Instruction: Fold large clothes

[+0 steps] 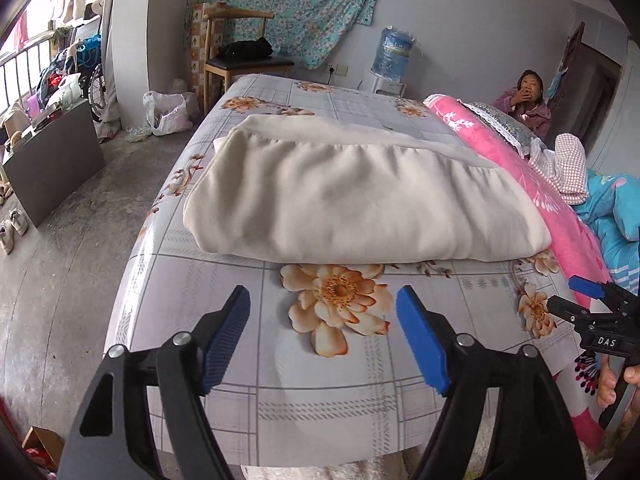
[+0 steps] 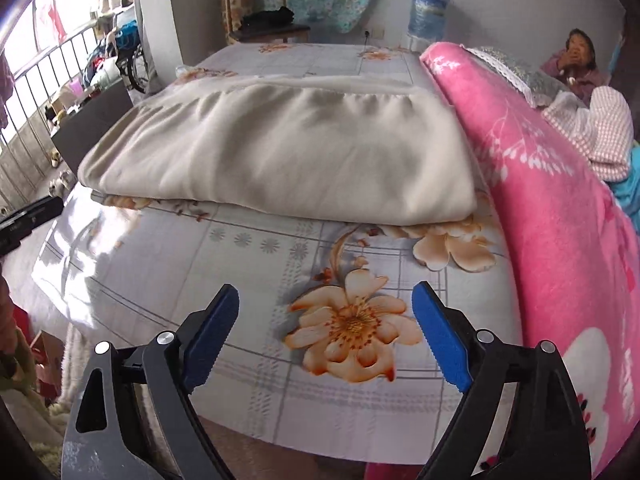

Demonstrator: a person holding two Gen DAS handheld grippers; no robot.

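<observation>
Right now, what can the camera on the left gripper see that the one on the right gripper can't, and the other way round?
Only the left view shows the white plastic bag on the floor and the right gripper with nothing in it. Only the right view shows the white patch low on the pink blanket. Both show the folded cream garment on the flowered sheet, the water bottle and the wooden chair.

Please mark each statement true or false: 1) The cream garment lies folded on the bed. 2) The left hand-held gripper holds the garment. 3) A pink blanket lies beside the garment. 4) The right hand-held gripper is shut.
1) True: the cream garment lies folded on the bed.
2) False: the left hand-held gripper is open and empty.
3) True: the pink blanket lies alongside it.
4) False: the right hand-held gripper is open.
</observation>
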